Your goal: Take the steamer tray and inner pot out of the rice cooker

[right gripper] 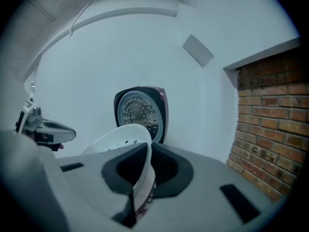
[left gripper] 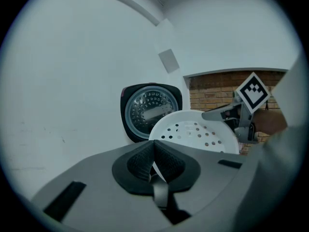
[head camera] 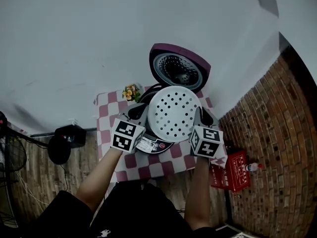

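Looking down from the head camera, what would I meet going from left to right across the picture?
black object on the floor → left gripper → steamer tray → right gripper → red crate → brick wall

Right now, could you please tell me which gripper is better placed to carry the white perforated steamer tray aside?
Right, probably. Both grippers are shut on the white perforated steamer tray, but the right gripper takes its rim deep between the jaws; the left gripper pinches only the edge.
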